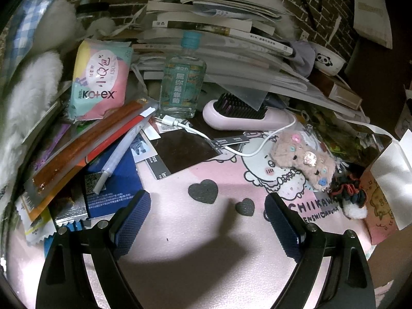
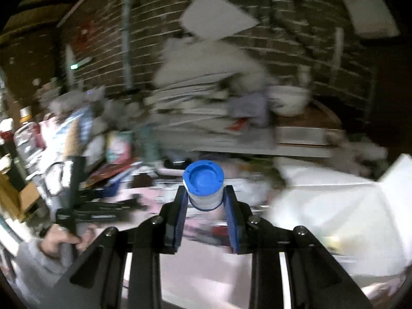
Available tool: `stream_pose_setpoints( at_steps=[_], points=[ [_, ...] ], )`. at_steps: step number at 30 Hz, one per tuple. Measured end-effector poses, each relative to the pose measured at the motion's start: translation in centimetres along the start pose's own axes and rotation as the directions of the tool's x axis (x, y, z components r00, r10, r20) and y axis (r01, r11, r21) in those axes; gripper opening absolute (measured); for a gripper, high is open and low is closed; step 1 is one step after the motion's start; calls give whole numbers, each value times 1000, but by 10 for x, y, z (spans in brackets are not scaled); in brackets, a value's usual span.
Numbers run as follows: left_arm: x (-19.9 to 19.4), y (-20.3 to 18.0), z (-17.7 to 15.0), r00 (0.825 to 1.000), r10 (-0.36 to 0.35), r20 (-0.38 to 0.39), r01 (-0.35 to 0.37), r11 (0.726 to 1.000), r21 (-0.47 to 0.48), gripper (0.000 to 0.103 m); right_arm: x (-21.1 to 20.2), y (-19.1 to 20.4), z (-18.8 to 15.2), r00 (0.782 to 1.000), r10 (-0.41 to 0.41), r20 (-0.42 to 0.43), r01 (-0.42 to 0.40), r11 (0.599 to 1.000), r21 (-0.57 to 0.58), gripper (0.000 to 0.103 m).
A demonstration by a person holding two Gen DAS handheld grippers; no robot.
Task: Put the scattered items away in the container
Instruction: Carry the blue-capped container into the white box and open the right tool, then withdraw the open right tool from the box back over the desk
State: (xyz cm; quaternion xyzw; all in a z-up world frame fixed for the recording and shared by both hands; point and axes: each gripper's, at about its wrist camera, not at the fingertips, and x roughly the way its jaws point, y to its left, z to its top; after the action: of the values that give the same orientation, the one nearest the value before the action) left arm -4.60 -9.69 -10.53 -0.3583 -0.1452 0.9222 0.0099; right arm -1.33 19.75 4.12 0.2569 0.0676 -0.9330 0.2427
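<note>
Brick wall backs a crowded desk, its pink printed mat (image 1: 195, 244) ringed by clutter under a leaning stack of books (image 1: 213, 31). Over a bare patch of that mat the left gripper (image 1: 207, 221) hangs with its jaws spread wide and nothing between them; two dark heart shapes lie just ahead of its tips. Beyond them sit a fuzzy plush hair clip (image 1: 303, 162), a white cable (image 1: 195, 131), a pink hairbrush (image 1: 244, 116) and a clear bottle with a teal cap (image 1: 183, 82), with a Kotex pack (image 1: 99, 79) and long flat packets to the left. In the right wrist view the right gripper (image 2: 206, 195) is closed on a small white jar with a blue lid (image 2: 203, 182), pinched by its sides and held up off the desk. That view is smeared with motion blur. To its right lies a broad white shape, probably a bag or bin (image 2: 334, 206), which I take to be the container, though I cannot be sure. At lower left a hand (image 2: 61, 239) grips the other tool's handle. The risk, as I judge it, is the jar: round and smooth, gripped low on its body, it could twist or slide out during a fast swing. A hasty release could also miss the opening and land in the clutter.
</note>
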Motion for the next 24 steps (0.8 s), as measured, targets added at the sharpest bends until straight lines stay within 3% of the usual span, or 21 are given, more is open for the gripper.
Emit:
stream_pose_setpoints(
  at_steps=[8, 11, 16, 24],
  points=[
    [1, 1, 0, 1000, 2, -2, -2, 1000, 1, 89, -13, -84, -3, 979, -177, -104, 181, 983, 29, 25],
    [1, 1, 0, 1000, 3, -2, -3, 1000, 1, 89, -6, -104, -3, 964, -174, -200, 176, 984, -8, 25],
    [1, 0, 0, 1000, 7, -4, -7, 1000, 4, 89, 13, -123, 0, 915, -196, -352, 171, 980, -101, 25],
    [1, 0, 0, 1000, 7, -5, -7, 1000, 6, 89, 32, -122, -8, 856, -196, -477, 128, 977, -173, 25]
  ],
)
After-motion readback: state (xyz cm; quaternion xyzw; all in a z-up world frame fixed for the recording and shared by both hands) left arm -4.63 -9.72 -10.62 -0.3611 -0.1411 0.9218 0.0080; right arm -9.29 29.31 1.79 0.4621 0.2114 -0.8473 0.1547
